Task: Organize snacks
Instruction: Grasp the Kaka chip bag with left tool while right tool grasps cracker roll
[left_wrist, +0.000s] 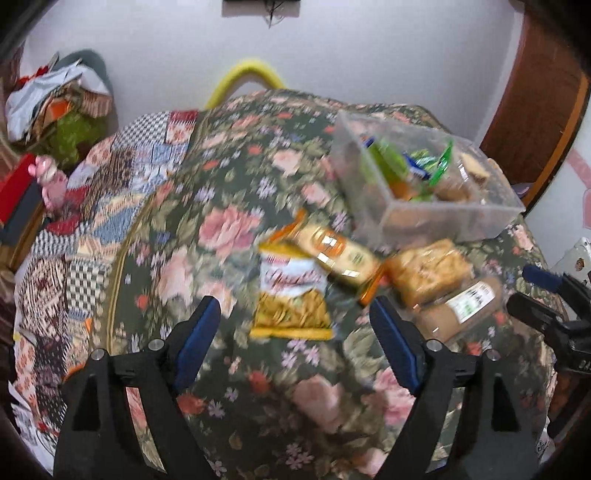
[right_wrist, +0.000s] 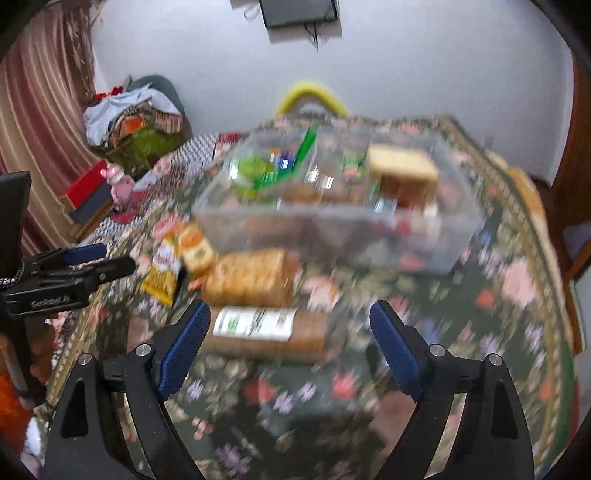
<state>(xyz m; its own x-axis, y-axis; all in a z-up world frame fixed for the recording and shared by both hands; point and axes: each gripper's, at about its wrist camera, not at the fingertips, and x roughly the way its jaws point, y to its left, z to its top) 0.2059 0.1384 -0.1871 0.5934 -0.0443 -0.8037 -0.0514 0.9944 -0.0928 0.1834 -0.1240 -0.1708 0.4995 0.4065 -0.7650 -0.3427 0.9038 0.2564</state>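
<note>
A clear plastic bin (left_wrist: 443, 218) (right_wrist: 332, 236) with several snacks inside stands on the floral cloth. In front of it lie a yellow chip bag (left_wrist: 291, 295) (right_wrist: 164, 273), an orange packet (left_wrist: 336, 254) (right_wrist: 195, 251), a cracker pack (left_wrist: 428, 269) (right_wrist: 251, 277) and a brown biscuit roll with a white label (left_wrist: 461, 306) (right_wrist: 258, 328). My left gripper (left_wrist: 295, 314) is open and empty, just before the chip bag. My right gripper (right_wrist: 290, 317) is open and empty, just before the biscuit roll; it also shows in the left wrist view (left_wrist: 535, 291).
The floral cloth (left_wrist: 229, 229) covers a raised surface, with a patchwork cloth (left_wrist: 110, 206) to its left. A pile of clothes (left_wrist: 55, 103) and a red box (left_wrist: 14, 192) sit at the far left. A yellow handle (left_wrist: 243, 77) rises behind.
</note>
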